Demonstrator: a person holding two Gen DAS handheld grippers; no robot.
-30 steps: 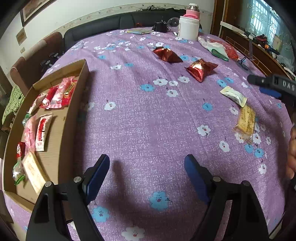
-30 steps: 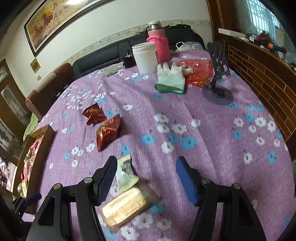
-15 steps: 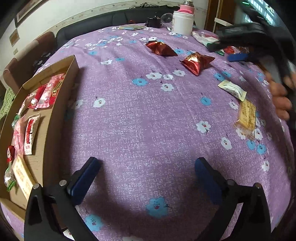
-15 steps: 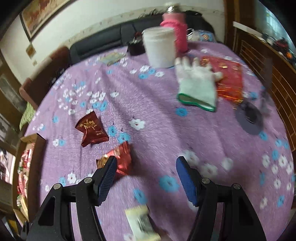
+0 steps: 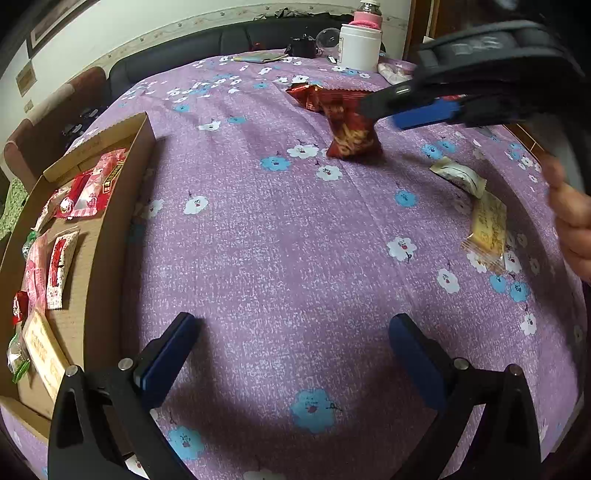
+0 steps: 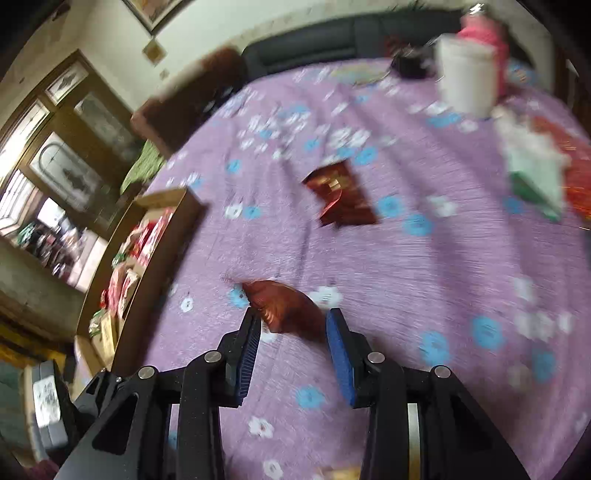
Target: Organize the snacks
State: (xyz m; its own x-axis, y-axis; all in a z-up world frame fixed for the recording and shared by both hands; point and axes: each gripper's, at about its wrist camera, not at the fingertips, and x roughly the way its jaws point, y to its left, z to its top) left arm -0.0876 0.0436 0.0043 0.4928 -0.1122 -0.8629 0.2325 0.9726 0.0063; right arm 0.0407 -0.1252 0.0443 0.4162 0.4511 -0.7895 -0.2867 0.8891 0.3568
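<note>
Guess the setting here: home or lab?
Most likely a home living or dining room: a round table under a purple flowered cloth, a dark sofa behind it, a framed picture on the wall.

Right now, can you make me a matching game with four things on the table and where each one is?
Things:
1. red snack bag
2. cardboard box
3. white tub
4. yellow cracker pack

Places:
A. far end of the table, by the sofa
B. between the right gripper's fingers
C. left edge of the table, with snacks inside
D. flat on the cloth, near the table's right side

Pairs: 1-B, 2-C, 3-A, 4-D
</note>
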